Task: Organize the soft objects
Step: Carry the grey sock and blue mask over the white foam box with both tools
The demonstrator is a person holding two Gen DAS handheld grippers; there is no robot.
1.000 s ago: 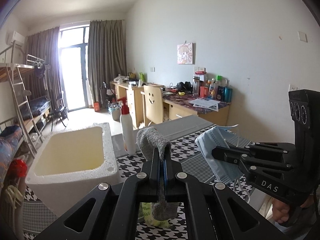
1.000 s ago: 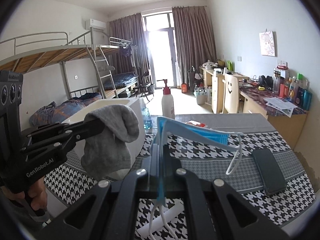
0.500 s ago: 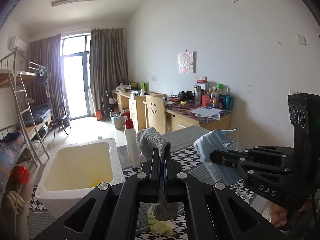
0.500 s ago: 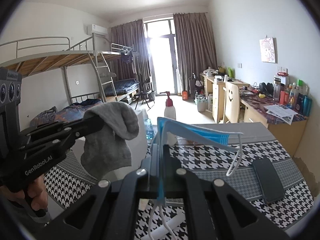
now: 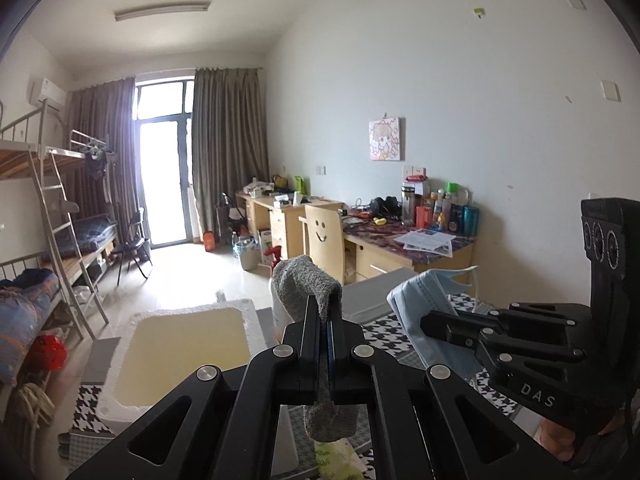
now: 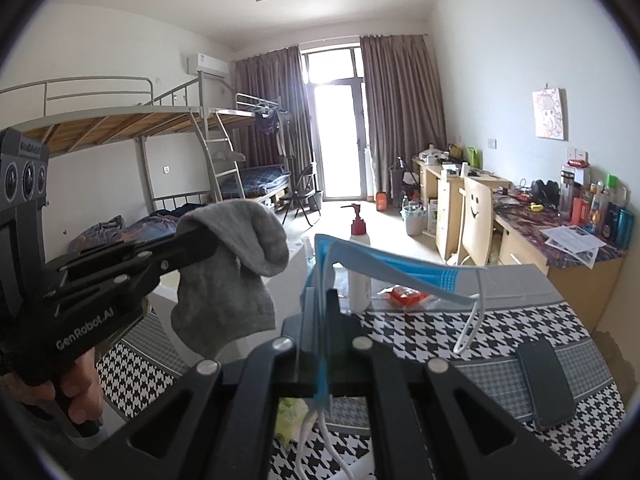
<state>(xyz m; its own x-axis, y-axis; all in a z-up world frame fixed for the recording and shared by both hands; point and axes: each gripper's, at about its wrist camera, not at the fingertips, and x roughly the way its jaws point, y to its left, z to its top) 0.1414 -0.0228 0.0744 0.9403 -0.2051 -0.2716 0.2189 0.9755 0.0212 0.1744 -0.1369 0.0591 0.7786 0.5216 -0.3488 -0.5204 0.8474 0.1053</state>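
My left gripper (image 5: 325,312) is shut on a grey sock (image 5: 304,280), which drapes over its tips and hangs below; the sock also shows in the right wrist view (image 6: 236,256). My right gripper (image 6: 320,292) is shut on a blue face mask (image 6: 400,272), its white ear loops dangling; the mask also shows in the left wrist view (image 5: 420,292). Both are held in the air over the table. A white foam box (image 5: 120,360), open and hollow, stands below and left of the sock.
The table has a black-and-white houndstooth cloth (image 6: 500,328). On it are a pump bottle (image 6: 358,264), a red packet (image 6: 406,295), a dark phone (image 6: 546,380) and a green-patterned tissue pack (image 6: 290,416). Desks, a chair and bunk beds stand beyond.
Both grippers have risen with their loads; the foam box and table now sit lower in both views. The sock and mask stay gripped.
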